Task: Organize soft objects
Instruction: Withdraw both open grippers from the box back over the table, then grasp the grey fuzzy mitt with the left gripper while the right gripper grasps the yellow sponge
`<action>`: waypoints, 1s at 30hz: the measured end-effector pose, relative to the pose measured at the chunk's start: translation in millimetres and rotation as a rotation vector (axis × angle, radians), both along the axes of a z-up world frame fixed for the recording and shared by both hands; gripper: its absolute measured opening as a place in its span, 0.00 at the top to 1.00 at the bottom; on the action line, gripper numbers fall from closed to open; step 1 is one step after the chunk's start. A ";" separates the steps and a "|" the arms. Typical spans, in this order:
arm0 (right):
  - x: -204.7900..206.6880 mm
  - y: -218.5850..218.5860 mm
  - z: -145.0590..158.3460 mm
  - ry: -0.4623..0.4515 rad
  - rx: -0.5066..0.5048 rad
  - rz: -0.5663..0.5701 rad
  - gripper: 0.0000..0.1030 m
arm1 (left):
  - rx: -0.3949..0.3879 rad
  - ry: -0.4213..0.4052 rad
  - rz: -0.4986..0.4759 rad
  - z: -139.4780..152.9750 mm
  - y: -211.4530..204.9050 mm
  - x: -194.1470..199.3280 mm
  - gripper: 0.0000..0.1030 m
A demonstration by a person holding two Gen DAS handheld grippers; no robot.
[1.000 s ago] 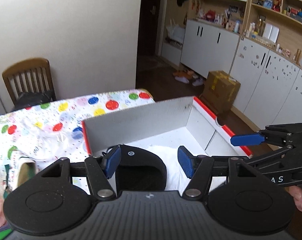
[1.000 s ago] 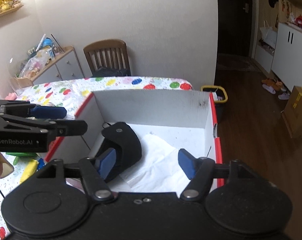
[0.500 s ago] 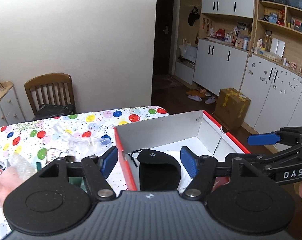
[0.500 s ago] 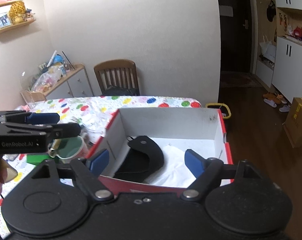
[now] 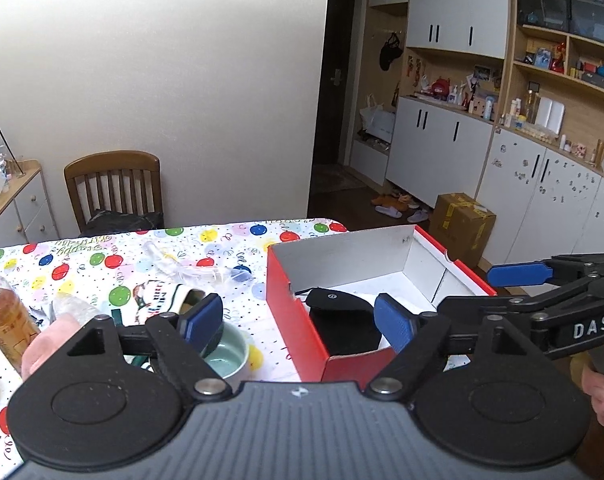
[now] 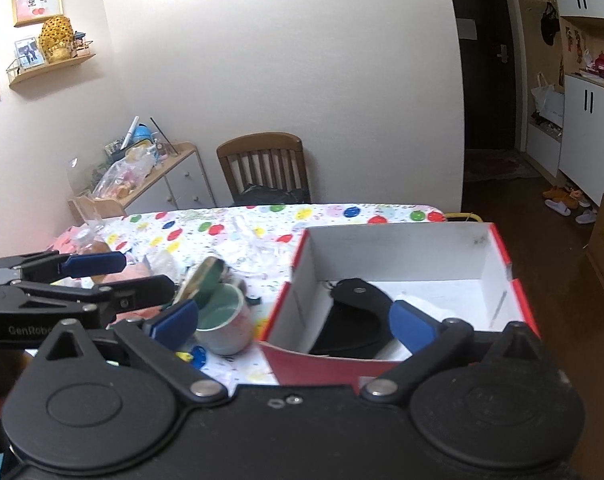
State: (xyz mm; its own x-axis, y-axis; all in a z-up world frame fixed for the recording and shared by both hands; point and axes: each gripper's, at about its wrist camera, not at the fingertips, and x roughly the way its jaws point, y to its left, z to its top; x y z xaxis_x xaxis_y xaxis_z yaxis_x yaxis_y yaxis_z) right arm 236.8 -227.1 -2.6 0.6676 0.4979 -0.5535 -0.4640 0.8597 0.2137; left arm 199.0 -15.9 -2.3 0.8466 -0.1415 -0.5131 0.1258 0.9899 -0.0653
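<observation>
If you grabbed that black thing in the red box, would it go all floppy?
Probably somewhat. The black thing looks like padded fabric with a thin cord at one end, and it drapes against the red box wall, so it may sag. It seems light. Its matte cloth likely grips the pads rather than slipping.

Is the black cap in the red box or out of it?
In. The black cap lies inside the red box, against its left wall, on white paper. Neither gripper holds it.
</observation>
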 end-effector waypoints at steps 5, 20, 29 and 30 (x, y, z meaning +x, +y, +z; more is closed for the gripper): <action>-9.4 25.7 -0.8 0.010 0.010 0.006 0.00 | -0.032 -0.005 -0.011 0.2 29.3 -15.1 0.05; -31.2 106.4 -10.0 0.026 -0.011 0.038 0.00 | -0.047 0.049 0.113 -22.3 143.5 -51.6 0.02; -30.8 160.4 -39.2 0.080 -0.061 0.074 0.00 | -0.033 0.053 0.213 -40.9 211.5 -68.7 0.02; -30.4 166.7 -44.3 0.090 -0.070 0.080 0.00 | -0.029 0.055 0.223 -43.8 218.8 -69.2 0.02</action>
